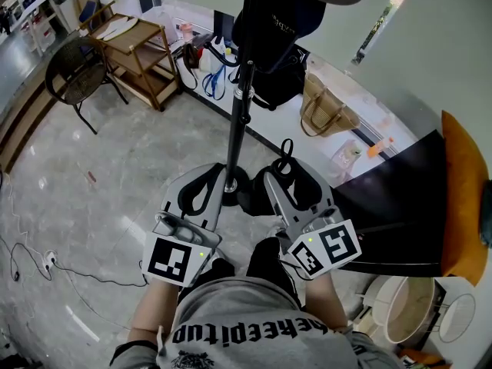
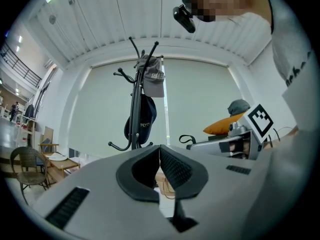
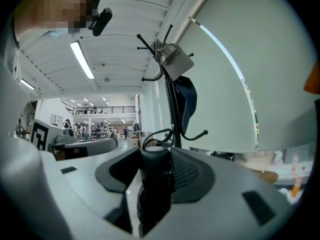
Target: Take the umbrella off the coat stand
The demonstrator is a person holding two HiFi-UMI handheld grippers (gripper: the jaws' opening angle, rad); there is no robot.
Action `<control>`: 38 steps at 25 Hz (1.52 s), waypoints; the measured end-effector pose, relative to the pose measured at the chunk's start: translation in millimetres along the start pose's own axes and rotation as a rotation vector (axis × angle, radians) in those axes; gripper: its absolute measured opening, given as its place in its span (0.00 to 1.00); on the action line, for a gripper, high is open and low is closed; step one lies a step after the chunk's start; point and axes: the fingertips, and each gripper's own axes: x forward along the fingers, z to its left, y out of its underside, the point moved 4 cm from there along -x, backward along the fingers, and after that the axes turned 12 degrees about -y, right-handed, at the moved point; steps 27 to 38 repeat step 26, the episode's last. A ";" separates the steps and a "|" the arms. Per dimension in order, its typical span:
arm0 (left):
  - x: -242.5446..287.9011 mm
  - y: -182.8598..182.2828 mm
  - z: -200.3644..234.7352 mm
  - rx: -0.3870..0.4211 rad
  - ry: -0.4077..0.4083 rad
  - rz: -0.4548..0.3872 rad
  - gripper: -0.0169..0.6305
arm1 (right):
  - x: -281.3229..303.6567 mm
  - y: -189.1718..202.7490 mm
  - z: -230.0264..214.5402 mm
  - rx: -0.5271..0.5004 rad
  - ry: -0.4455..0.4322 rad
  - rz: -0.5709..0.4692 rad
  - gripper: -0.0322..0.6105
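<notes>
The black coat stand (image 1: 240,121) rises straight ahead of me, with a dark bag (image 1: 273,21) and a grey cap (image 2: 152,79) hanging on it. My right gripper (image 1: 283,174) is shut on the black folded umbrella (image 3: 155,179), which stands upright between its pads. The umbrella's strap loop (image 1: 286,154) sticks out past the fingertips. In the right gripper view the stand (image 3: 172,104) is just behind the umbrella, apart from it. My left gripper (image 1: 215,174) is level beside the right one and shut, its tips meeting with nothing between them (image 2: 160,148). The stand (image 2: 135,109) is a short way beyond it.
A rattan chair (image 1: 73,71) and a wooden cart (image 1: 138,52) stand at the far left. A tan bag (image 1: 323,110) leans by the wall. A black tabletop (image 1: 407,206) with an orange cushion (image 1: 465,191) is at my right. A cable (image 1: 46,264) lies on the floor.
</notes>
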 end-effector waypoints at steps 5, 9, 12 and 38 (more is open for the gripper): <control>-5.9 -0.4 4.4 0.000 -0.005 -0.008 0.05 | 0.6 -0.7 5.3 0.008 -0.002 -0.011 0.35; -8.9 -1.2 5.7 -0.003 -0.010 -0.011 0.05 | -1.6 -2.8 6.4 0.018 0.002 -0.033 0.34; -11.5 -1.9 7.2 -0.003 -0.009 -0.009 0.05 | -6.8 -26.8 2.8 0.008 0.035 -0.134 0.06; -15.4 0.2 16.6 -0.022 -0.022 -0.032 0.05 | -2.7 -39.2 -6.5 -0.041 0.059 -0.133 0.06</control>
